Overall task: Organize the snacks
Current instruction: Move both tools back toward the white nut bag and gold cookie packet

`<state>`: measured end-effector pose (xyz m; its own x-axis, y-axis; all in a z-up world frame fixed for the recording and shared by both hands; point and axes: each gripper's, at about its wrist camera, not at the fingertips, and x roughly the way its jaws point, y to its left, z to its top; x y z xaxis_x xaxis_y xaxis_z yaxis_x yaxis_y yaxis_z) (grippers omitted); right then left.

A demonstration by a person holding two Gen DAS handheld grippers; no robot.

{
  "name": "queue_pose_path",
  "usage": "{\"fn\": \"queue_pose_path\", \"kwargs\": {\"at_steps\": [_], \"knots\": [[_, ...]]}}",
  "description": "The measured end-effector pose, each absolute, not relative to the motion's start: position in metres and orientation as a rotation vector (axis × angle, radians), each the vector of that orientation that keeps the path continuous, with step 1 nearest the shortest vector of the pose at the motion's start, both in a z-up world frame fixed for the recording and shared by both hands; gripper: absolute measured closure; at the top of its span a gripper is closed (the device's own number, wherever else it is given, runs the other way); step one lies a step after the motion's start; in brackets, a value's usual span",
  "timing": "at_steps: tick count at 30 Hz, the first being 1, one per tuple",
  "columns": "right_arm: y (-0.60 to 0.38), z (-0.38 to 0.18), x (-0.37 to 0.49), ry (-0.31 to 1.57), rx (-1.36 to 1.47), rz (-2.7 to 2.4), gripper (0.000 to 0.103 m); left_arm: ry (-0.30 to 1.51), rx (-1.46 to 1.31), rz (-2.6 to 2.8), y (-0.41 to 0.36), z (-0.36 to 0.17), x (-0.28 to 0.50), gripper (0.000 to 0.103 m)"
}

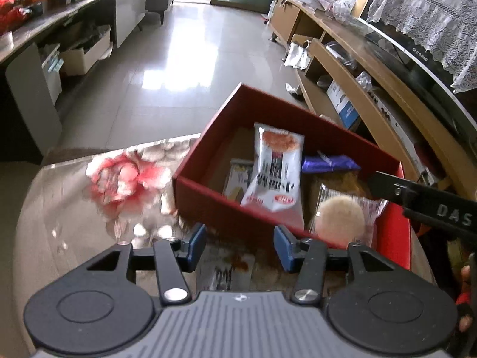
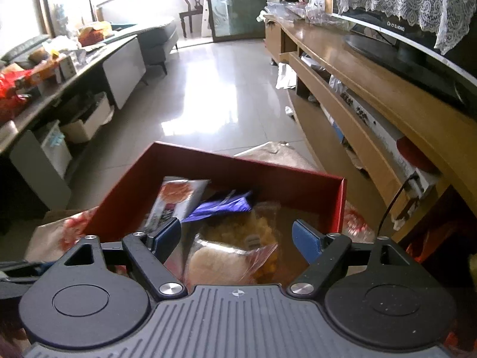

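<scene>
A red box (image 1: pixel 208 197) stands on a floral-clothed table (image 1: pixel 119 179). Inside it a white packet with a round cracker picture (image 1: pixel 277 167) leans upright beside a purple packet (image 1: pixel 328 162), and a clear packet holding a pale round cake (image 1: pixel 342 217) lies at the near right. My left gripper (image 1: pixel 240 243) is open just short of the box's near wall, with nothing between its pads. Another printed packet (image 1: pixel 226 274) lies on the table under it. My right gripper (image 2: pixel 237 238) is open over the box (image 2: pixel 268 176), above the cake packet (image 2: pixel 217 259) and a yellow snack bag (image 2: pixel 259 232), its pads clear of both.
A wooden TV cabinet (image 1: pixel 372 95) with open shelves runs along the right, with a television (image 2: pixel 417 53) on it. A long counter (image 1: pixel 18 3) with more snack bags stands at the left. Between them lies tiled floor (image 1: pixel 179 59). A hand (image 1: pixel 466 274) shows at the right edge.
</scene>
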<state>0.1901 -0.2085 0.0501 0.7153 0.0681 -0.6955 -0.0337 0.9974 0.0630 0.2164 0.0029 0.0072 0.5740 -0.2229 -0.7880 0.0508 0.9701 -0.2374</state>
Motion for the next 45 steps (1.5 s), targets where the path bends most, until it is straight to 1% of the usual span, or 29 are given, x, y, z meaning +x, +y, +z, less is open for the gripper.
{"fn": "queue_pose_path", "kwargs": {"at_steps": [10,13,18,20,23,26,29,34,38,42,45], "knots": [[-0.198,0.046,0.15,0.797,0.005,0.089,0.016,1.046,-0.164,-0.147,-0.008,-0.029,0.211,0.047],[-0.202,0.043,0.139,0.817,0.004,0.089,0.016,1.064,-0.152,-0.141,-0.014,-0.038,0.214,0.044],[-0.21,0.037,0.126,0.839,0.002,0.095,0.016,1.08,-0.123,-0.117,-0.022,-0.051,0.22,0.034],[-0.213,0.035,0.124,0.848,0.003,0.092,0.016,1.083,-0.117,-0.102,-0.023,-0.055,0.221,0.032],[-0.217,0.031,0.124,0.866,0.014,0.1,0.016,1.078,-0.103,-0.09,-0.024,-0.056,0.222,0.031],[-0.22,0.025,0.126,0.89,0.021,0.105,0.016,1.087,-0.149,-0.107,-0.019,-0.052,0.222,0.03],[-0.22,0.02,0.126,0.911,0.011,0.104,0.016,1.074,-0.161,-0.109,-0.013,-0.048,0.222,0.028],[-0.219,0.014,0.126,0.93,0.009,0.113,0.016,1.098,-0.136,-0.092,-0.012,-0.057,0.223,0.027],[-0.221,0.013,0.128,0.94,0.009,0.11,0.016,1.091,-0.091,-0.073,-0.02,-0.062,0.222,0.029],[-0.225,0.011,0.129,0.946,0.013,0.105,0.016,1.089,-0.066,-0.071,-0.023,-0.059,0.22,0.048],[-0.227,0.009,0.13,0.956,0.011,0.1,0.016,1.106,-0.108,-0.109,-0.017,-0.056,0.218,0.049]]}}
